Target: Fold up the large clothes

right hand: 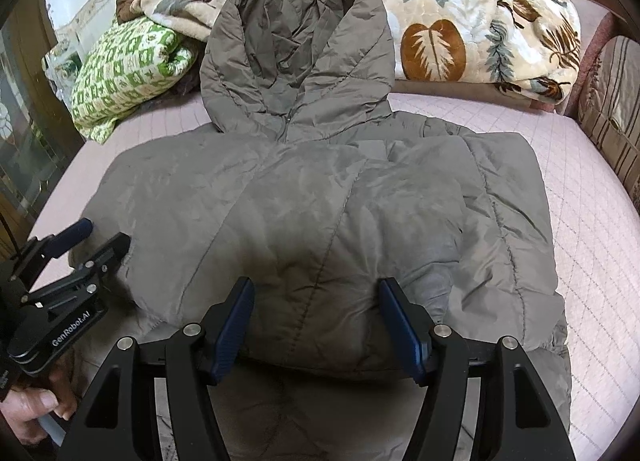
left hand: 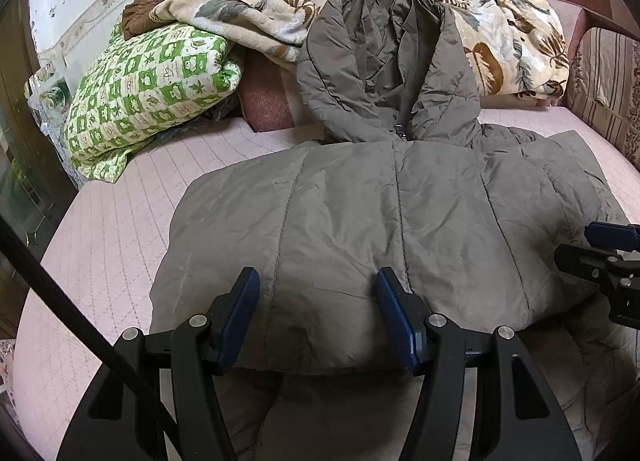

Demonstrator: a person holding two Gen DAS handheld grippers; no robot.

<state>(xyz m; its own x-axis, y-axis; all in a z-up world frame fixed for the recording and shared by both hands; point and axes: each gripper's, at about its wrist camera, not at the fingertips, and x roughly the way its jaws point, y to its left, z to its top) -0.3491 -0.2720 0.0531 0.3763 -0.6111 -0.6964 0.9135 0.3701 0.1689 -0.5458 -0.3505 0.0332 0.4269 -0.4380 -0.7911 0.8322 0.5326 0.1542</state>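
A grey-brown hooded puffer jacket (left hand: 360,213) (right hand: 320,201) lies on the pink bed, body folded, hood (left hand: 384,61) (right hand: 296,53) spread flat toward the blankets. Its near edge is raised over a lower layer. My left gripper (left hand: 318,281) is shut on a thick bunch of that edge, near the jacket's left side; in the right wrist view the left gripper (right hand: 100,239) shows with a hand (right hand: 36,405) under it. My right gripper (right hand: 316,293) is shut on the same edge further right, and it shows as the right gripper (left hand: 592,245) at the left view's border.
A green-and-white checked quilt (left hand: 148,93) lies at the back left. A leaf-patterned blanket (right hand: 480,29) is heaped behind the hood. A striped cushion (right hand: 616,109) and padded armrest stand at the right. Pink quilted mattress (right hand: 592,221) shows around the jacket.
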